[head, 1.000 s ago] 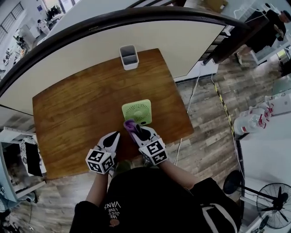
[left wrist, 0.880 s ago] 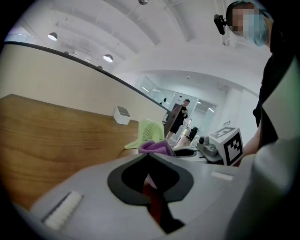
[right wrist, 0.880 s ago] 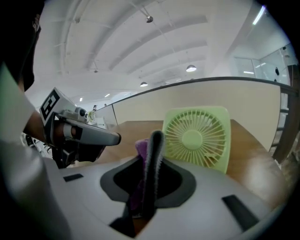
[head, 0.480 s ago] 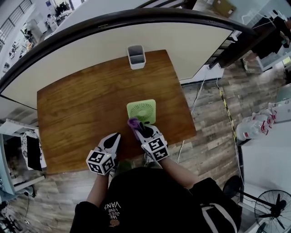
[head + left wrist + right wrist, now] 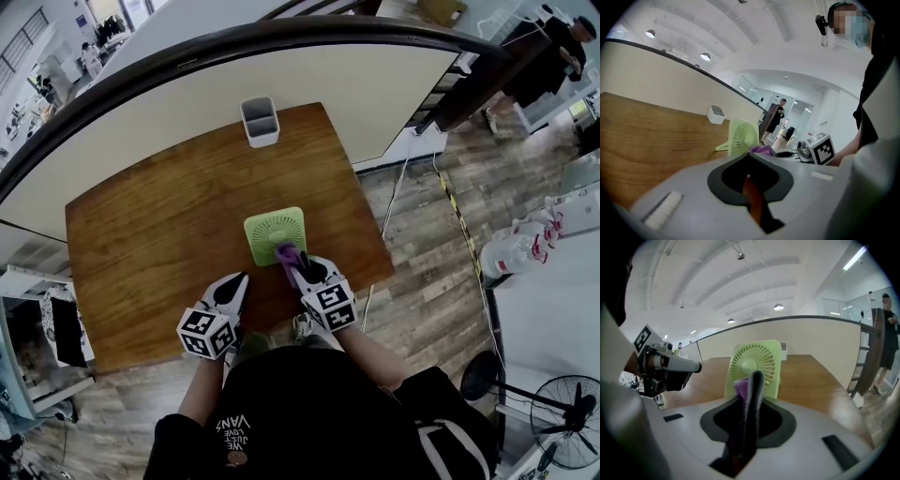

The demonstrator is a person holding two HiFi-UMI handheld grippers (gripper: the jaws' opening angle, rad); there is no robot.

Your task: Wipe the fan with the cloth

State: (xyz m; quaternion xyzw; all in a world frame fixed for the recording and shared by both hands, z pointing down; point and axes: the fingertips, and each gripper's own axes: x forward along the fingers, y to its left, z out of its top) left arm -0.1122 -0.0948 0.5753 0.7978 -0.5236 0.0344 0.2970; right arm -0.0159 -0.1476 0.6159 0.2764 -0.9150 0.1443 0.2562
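A small green square desk fan (image 5: 275,234) stands near the front of the wooden table (image 5: 150,225). My right gripper (image 5: 292,260) is shut on a purple cloth (image 5: 285,251), which rests against the fan's near side, right of its middle. In the right gripper view the cloth (image 5: 740,387) sits pinched between the jaws, just in front of the fan's grille (image 5: 754,363). My left gripper (image 5: 231,289) is shut and holds nothing, hovering over the table's front edge to the left of the fan. From the left gripper view the fan (image 5: 743,137) and cloth (image 5: 762,150) appear ahead to the right.
A white pen holder (image 5: 260,122) stands at the table's far edge against a cream partition (image 5: 309,75). Right of the table lie wooden floor, a cable (image 5: 398,202) and a black standing fan (image 5: 562,422). A person stands in the far right background.
My right gripper has carried the cloth rightward along the fan's near side, from its lower left to right of its middle. The left gripper has stayed in place.
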